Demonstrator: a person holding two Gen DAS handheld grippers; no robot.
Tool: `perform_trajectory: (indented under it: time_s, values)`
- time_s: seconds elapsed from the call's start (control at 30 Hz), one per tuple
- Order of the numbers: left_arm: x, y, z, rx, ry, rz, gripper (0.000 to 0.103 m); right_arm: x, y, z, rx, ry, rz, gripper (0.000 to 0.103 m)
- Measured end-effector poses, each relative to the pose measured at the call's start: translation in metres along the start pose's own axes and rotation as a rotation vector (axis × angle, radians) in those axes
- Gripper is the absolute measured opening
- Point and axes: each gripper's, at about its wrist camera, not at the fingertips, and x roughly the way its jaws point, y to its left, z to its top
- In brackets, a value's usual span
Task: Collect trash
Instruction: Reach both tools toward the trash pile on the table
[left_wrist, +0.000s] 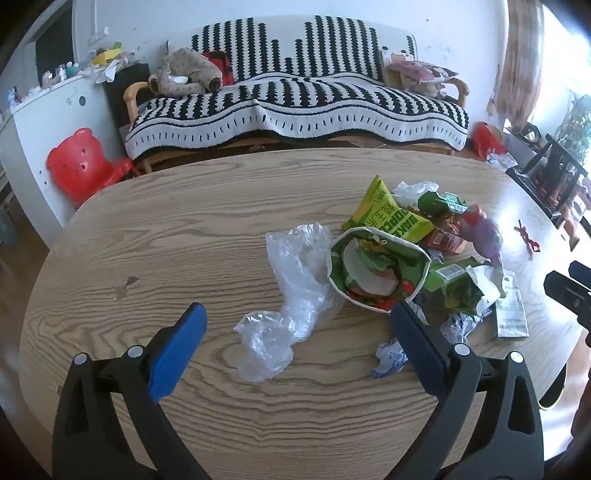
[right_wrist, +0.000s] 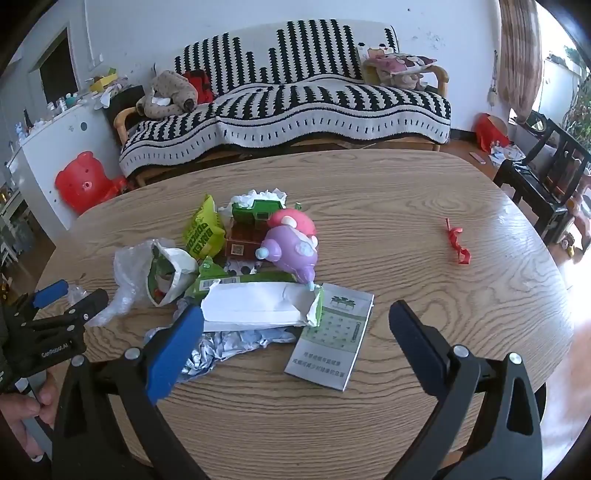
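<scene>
A pile of trash lies on the oval wooden table (left_wrist: 147, 240). It holds a clear plastic bag (left_wrist: 295, 273), an open green snack bag (left_wrist: 376, 273), a yellow-green popcorn bag (left_wrist: 384, 214), a purple and pink toy (right_wrist: 291, 243), a torn white and green wrapper (right_wrist: 258, 306), crumpled foil (right_wrist: 221, 347) and a flat grey-green box (right_wrist: 332, 339). My left gripper (left_wrist: 295, 317) is open and empty, with the clear bag between its fingers. My right gripper (right_wrist: 295, 317) is open and empty over the wrapper and the box.
A red ribbon scrap (right_wrist: 458, 243) lies alone on the table's right side. A sofa with a black and white striped cover (left_wrist: 295, 99) stands behind the table. A red bear-shaped stool (left_wrist: 77, 162) is at the left, dark chairs (right_wrist: 546, 184) at the right.
</scene>
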Motion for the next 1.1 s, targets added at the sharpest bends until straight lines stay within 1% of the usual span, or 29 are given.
perform_trajectory:
  time_s: [0.73,0.87,0.97,1.1]
  values:
    - [0.003,0.0,-0.003,-0.002,0.01,-0.004,0.097,-0.001,0.002,0.0,0.003,-0.001,0.006,0.097]
    - [0.006,-0.002,-0.004,0.004,0.023,-0.009,0.097,-0.001,0.005,0.001,-0.001,-0.002,0.012,0.097]
    - [0.01,0.0,-0.005,0.004,0.033,-0.002,0.097,0.006,0.008,0.004,0.0,0.001,0.016,0.097]
    - [0.02,0.005,-0.009,-0.008,0.06,-0.012,0.097,0.017,0.012,0.008,0.008,0.013,0.03,0.097]
